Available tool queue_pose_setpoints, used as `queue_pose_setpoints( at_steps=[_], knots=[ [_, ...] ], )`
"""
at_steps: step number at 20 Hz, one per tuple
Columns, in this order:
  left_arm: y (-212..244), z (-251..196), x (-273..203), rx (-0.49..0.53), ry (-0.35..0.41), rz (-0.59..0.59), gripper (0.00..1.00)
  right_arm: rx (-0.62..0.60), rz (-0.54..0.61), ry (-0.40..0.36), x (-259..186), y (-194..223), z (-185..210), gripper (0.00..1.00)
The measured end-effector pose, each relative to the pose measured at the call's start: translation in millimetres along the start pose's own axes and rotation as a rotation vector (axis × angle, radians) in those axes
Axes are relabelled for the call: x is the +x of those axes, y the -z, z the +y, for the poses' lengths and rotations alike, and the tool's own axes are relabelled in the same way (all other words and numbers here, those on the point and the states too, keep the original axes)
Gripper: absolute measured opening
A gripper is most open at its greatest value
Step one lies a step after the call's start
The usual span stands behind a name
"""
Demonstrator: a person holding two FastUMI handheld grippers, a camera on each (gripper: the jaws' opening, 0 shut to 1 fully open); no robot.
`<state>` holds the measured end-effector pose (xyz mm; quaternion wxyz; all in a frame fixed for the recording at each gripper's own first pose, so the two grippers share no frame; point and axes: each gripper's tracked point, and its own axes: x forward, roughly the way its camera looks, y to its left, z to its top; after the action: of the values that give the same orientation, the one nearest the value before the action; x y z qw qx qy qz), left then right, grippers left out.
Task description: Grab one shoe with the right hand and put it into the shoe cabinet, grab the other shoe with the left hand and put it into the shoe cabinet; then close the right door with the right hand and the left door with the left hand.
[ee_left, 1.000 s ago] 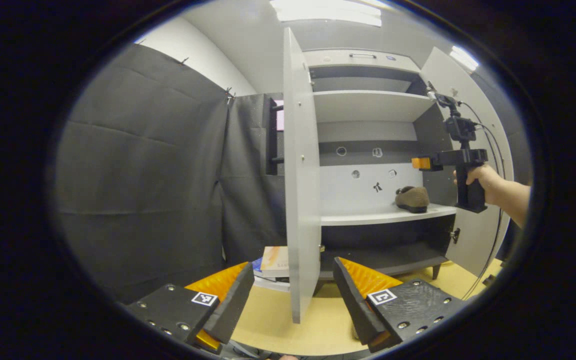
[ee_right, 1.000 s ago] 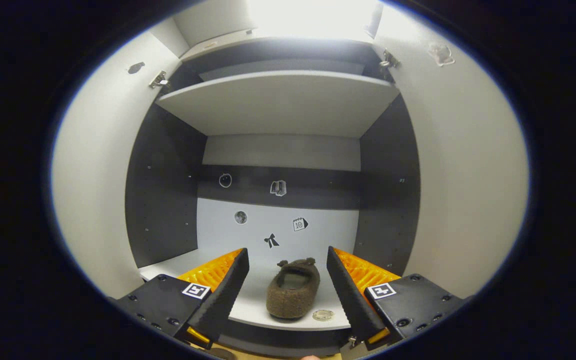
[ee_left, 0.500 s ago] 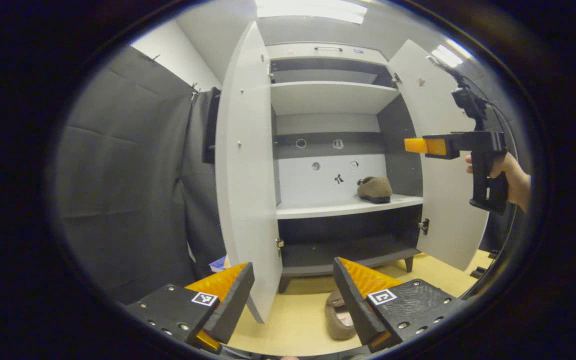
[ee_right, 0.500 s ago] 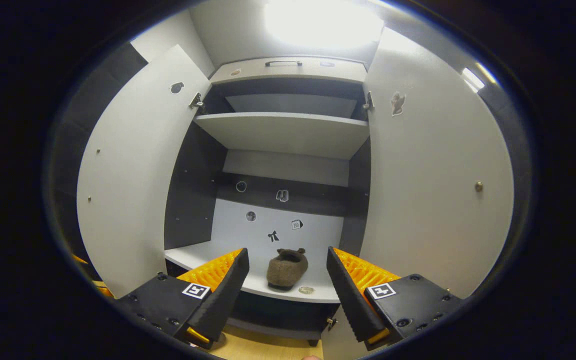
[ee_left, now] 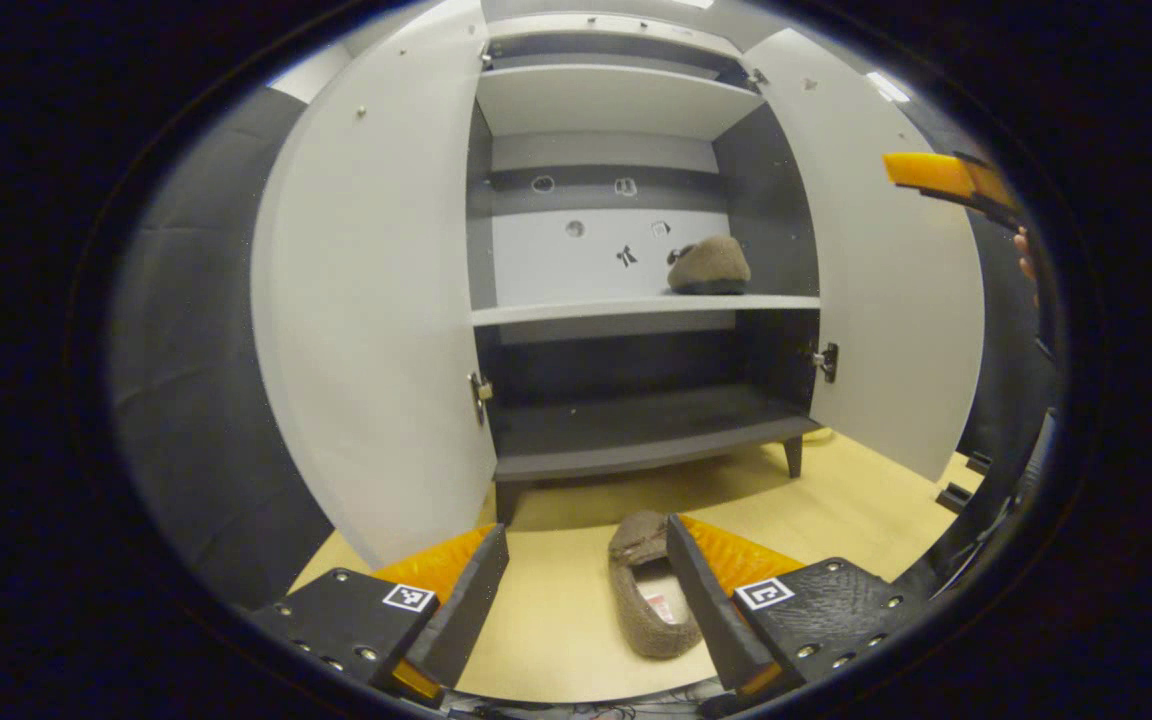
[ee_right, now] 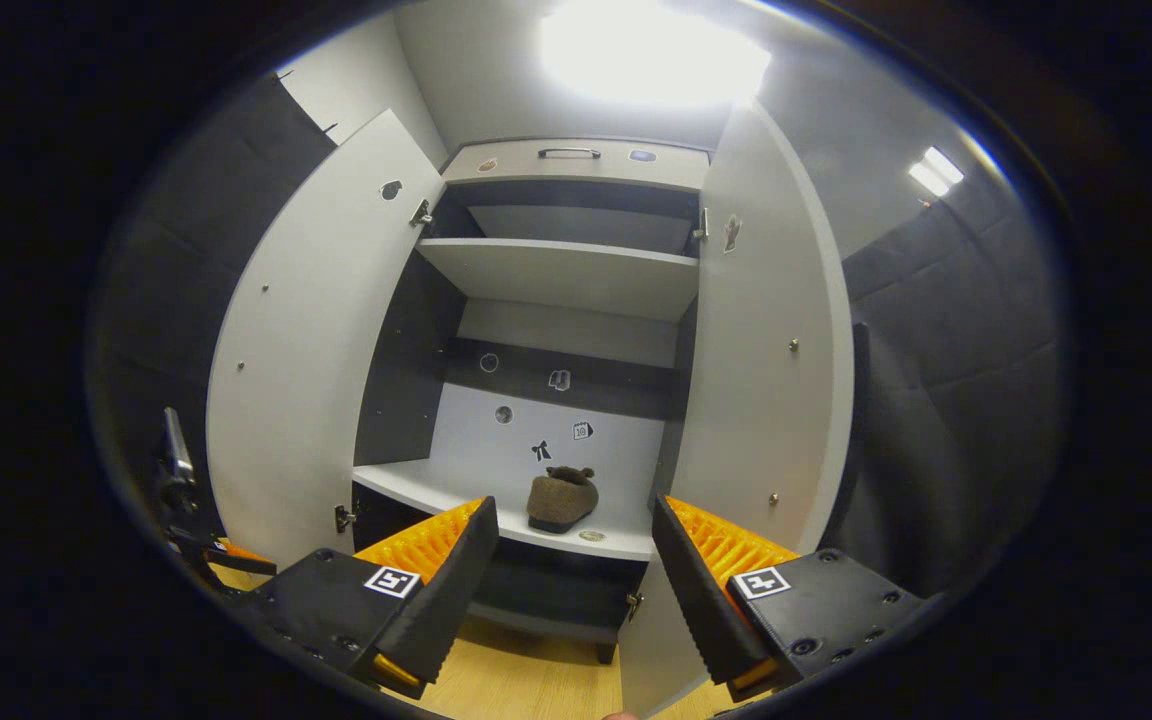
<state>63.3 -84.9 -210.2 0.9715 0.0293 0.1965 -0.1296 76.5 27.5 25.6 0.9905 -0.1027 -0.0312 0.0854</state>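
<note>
Left gripper (ee_left: pixel 586 590), fingers apart, above 1 brown shoe on the floor (ee_left: pixel 648 585) at 6 o'clock. Second shoe (ee_left: pixel 708 266) rests on the shoe cabinet's middle shelf (ee_left: pixel 576 311) at 12 o'clock. Right gripper (ee_right: pixel 571 590), fingers apart, empty. Left door (ee_left: pixel 376 300) and right door (ee_left: pixel 896 290) stand open.

The right gripper (ee_right: pixel 568 590) hangs with jaws wide apart and empty before the cabinet (ee_right: pixel 576 165), both doors open. Between and beyond the jaws, a shoe (ee_right: pixel 561 498) sits on the middle shelf (ee_right: pixel 416 480); left door (ee_right: pixel 306 340) and right door (ee_right: pixel 761 360) flank them.
</note>
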Motion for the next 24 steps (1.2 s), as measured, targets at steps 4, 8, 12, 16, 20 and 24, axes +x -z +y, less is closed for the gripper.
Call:
queue_pose_setpoints(
  at_steps=[4,8,12,16,20,24],
  knots=[
    [36.9,-9.7,36.4,-0.008,0.022,0.103,0.93,0.002,0.01,0.017,-15.6,5.7,-8.1,0.97],
    [78.0,-9.1,68.4,-0.027,0.021,0.228,0.93,0.013,0.043,0.038,-23.0,14.5,-17.8,0.97],
    [108.4,-7.0,86.6,-0.003,-0.007,0.321,0.93,0.021,0.064,0.063,-25.6,22.0,-27.5,0.98],
    [125.7,-5.6,93.2,0.042,-0.012,0.38,0.99,0.029,0.081,0.077,-27.3,24.9,-34.8,0.98],
    [138.8,-10.4,99.2,-0.009,-0.001,0.425,0.8,0.034,0.087,0.087,-28.4,25.9,-38.3,0.98],
    [146.3,-15.8,101.4,-0.023,0.008,0.441,0.62,0.039,0.117,0.095,-31.9,34.3,-39.9,0.98]
  ],
)
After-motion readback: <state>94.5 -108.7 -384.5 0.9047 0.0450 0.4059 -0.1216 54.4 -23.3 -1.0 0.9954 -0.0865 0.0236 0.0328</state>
